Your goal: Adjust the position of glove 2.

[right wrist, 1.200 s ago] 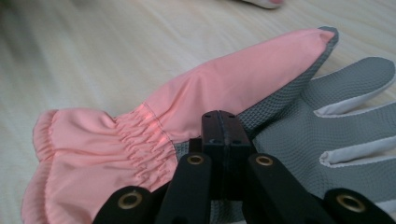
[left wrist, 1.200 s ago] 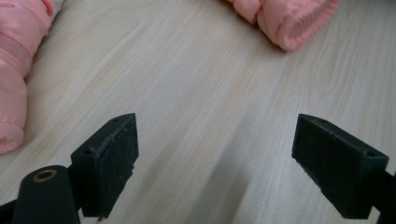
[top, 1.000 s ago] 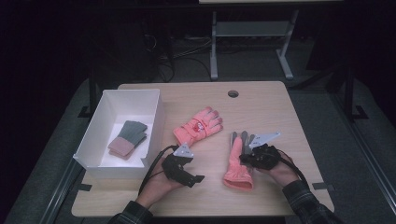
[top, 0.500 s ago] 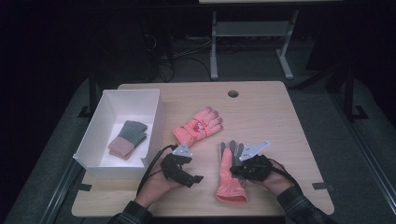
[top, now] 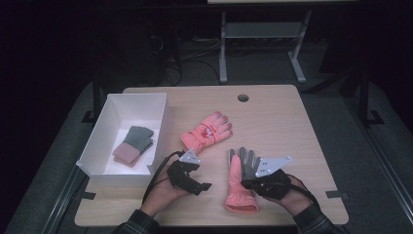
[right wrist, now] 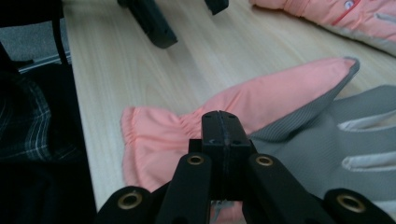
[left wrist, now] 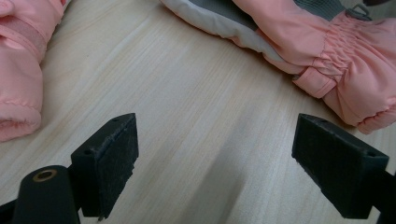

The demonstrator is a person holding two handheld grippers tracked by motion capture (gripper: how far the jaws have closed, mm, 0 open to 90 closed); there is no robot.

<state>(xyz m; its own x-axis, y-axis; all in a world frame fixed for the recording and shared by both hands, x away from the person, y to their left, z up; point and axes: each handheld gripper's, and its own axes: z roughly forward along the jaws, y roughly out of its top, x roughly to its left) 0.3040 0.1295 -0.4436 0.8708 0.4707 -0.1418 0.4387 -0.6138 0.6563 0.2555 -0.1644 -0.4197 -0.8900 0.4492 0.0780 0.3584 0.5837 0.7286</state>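
Since a second ago, the palm-up pink glove (top: 239,183) is being carried leftward across the table (top: 292,122) by the right gripper (top: 249,184), toward the left gripper (top: 200,186). The right gripper's jaws are being held pressed together, resting against the glove near its gathered wrist (right wrist: 187,123); whether fabric is being pinched cannot be told. The left gripper's jaws are being held wide apart over bare wood. A second pink glove (top: 207,131) is lying just beyond. A grey glove (top: 134,144) is lying inside the white box (top: 100,134).
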